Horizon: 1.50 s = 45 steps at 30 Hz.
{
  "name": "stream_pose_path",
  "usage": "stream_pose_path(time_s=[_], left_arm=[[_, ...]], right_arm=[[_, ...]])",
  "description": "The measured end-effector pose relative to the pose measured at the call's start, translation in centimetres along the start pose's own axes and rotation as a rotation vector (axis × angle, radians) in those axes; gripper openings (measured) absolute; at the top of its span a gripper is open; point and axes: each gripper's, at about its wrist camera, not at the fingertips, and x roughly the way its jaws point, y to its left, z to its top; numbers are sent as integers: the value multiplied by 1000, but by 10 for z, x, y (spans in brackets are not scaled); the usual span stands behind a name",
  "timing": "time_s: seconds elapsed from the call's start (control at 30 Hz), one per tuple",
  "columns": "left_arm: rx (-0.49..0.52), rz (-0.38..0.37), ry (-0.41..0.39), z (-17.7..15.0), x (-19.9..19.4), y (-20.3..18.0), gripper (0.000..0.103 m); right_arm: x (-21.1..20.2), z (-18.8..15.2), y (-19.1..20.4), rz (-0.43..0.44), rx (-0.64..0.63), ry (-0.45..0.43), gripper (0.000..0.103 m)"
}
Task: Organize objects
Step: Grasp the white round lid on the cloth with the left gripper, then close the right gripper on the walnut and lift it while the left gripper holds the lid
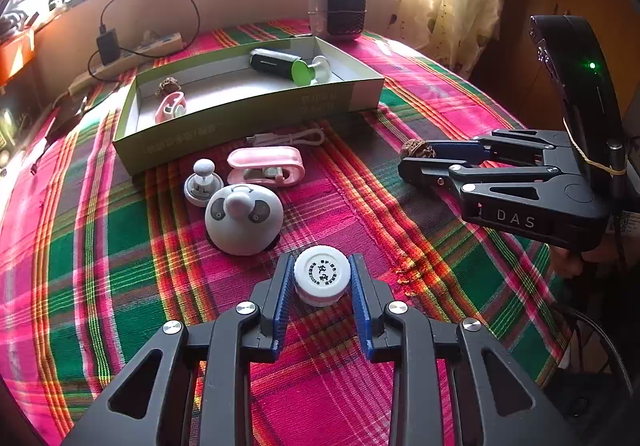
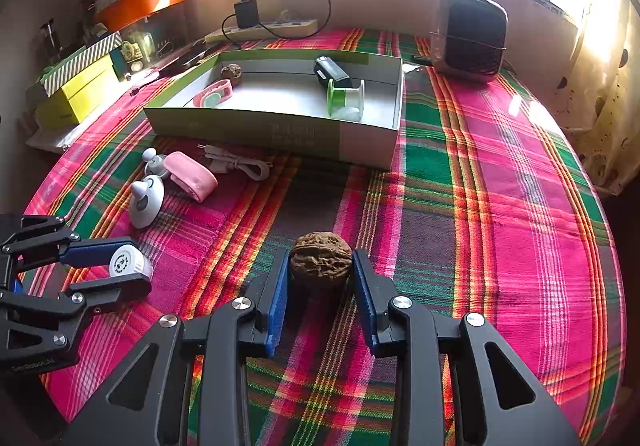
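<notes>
Left wrist view: my left gripper (image 1: pixel 322 278) pinches the round white screw-cap jar (image 1: pixel 322 273) resting on the plaid tablecloth (image 1: pixel 120 266); the shallow green cardboard box (image 1: pixel 248 114) lies at 12 o'clock. Right wrist view: my right gripper (image 2: pixel 321 266) pinches the wrinkled brown walnut (image 2: pixel 321 259), box again at 12 o'clock, the walnut's long axis crosswise.

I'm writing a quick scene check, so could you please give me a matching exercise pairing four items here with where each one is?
Things:
1. walnut
2. white round jar
3. green-ended cylinder
4. panda-faced gadget

Places:
A. lying in the cardboard box
B. between the left gripper fingers
C. on the cloth in front of the box
D. between the right gripper fingers

Pairs: 1-D, 2-B, 3-A, 4-C
</notes>
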Motion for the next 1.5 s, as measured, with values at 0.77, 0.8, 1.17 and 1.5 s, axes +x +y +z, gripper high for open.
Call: stream_pose_path(time_s=[0.77, 0.8, 1.17, 1.5], left_arm=[[6, 2, -12, 4, -4, 0, 25], [7, 1, -16, 5, -5, -1, 25], [-4, 17, -39, 19, -8, 7, 25], [-17, 25, -73, 42, -11, 21, 25]], right_arm=[[0, 0, 0, 3, 1, 0, 32], [0, 0, 0, 5, 0, 0, 32], [-3, 4, 2, 25, 1, -8, 32], [-14, 24, 3, 49, -9, -48, 32]])
